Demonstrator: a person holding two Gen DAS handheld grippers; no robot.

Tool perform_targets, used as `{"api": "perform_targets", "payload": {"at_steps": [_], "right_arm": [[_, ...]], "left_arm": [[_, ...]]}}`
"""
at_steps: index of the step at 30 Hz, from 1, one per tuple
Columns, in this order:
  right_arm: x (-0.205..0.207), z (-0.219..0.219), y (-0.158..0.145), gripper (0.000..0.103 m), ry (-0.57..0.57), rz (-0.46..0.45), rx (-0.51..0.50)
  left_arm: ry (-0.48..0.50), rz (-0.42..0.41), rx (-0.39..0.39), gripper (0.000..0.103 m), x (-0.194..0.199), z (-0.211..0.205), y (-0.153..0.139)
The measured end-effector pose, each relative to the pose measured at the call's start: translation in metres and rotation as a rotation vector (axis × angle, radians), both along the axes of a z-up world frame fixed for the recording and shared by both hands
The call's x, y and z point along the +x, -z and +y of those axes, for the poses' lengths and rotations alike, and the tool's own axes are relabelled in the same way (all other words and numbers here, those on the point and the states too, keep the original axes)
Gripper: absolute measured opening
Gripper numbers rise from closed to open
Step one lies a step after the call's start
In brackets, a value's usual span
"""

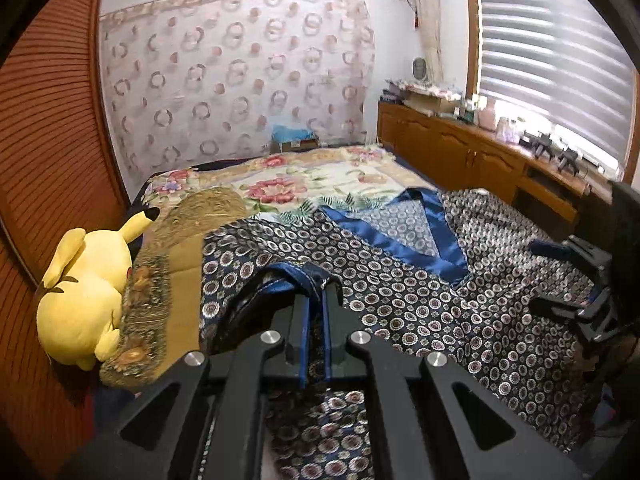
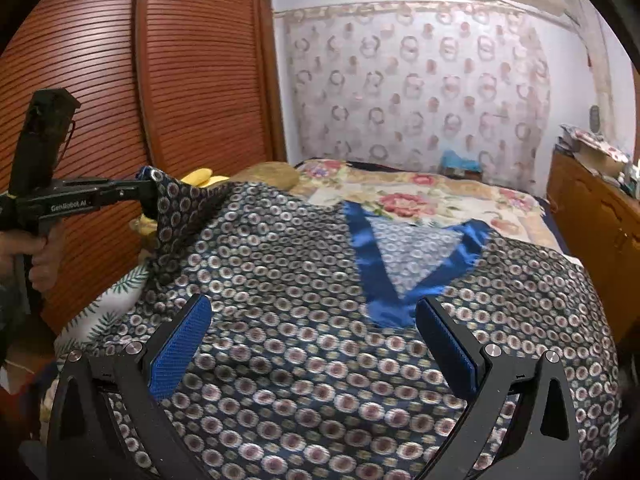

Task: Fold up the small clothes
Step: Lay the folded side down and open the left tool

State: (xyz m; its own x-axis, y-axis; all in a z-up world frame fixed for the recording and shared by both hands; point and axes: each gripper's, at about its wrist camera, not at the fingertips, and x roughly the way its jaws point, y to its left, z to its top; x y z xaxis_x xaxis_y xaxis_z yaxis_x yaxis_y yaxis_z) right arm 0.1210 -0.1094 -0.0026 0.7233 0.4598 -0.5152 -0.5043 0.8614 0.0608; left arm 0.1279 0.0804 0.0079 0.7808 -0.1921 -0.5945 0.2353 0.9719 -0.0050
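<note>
From my left wrist camera I see the left gripper point(image 1: 316, 280) with its jaws pinched tight on a blue-trimmed edge of the patterned garment point(image 1: 400, 280), which I take to be a sleeve or a side hem; the cloth rises to the jaws and drapes away below them. The rest of the garment is spread over the bed point(image 1: 304, 176), its blue V-neck collar point(image 1: 400, 236) facing up. A yellow plush toy point(image 1: 80, 300) lies against the wooden wardrobe point(image 1: 48, 160) at the left, beside a brown pillow point(image 1: 180, 232). The right gripper point(image 1: 560, 280) shows at the right edge, over the cloth; from this camera I cannot tell how its jaws stand

From my right wrist camera the right gripper point(image 2: 312, 344) has its jaws wide with nothing between the blue pads point(image 2: 180, 344); it hovers above the chest of the garment point(image 2: 300, 272), just below the collar point(image 2: 376, 264). At the left, a hand point(image 2: 36, 256) holds the left gripper point(image 2: 154, 196), which lifts a corner of the cloth clear of the bed

My reading: the folding has barely started. One side is gripped and raised, but no fold lies flat yet. That side is left to carry across the middle, then the other side, then the length to double over
</note>
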Motion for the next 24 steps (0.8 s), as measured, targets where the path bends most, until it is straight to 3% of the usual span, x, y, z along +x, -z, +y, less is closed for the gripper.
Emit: {"api": "perform_targets", "payload": {"at_steps": [8,14,20,24], "right_arm": [[0.003,-0.020,0.003,0.103,0.033,0.018,0.000],[0.009,-0.010,0.001,0.103,0.011,0.025,-0.011],[0.021,0.023,0.001,0.101,-0.080,0.041,-0.053],[0.036,0.058,0.005,0.092,-0.175,0.064,-0.089]], "left_arm": [[0.026,-0.010,0.010,0.030,-0.017,-0.010,0.001],[-0.050,-0.021,-0.031,0.046,-0.038,0.015,0.002],[-0.123,-0.010,-0.072,0.050,-0.054,0.043,0.016],[-0.153,-0.014,-0.074,0.056,-0.061,0.054,0.023]]}}
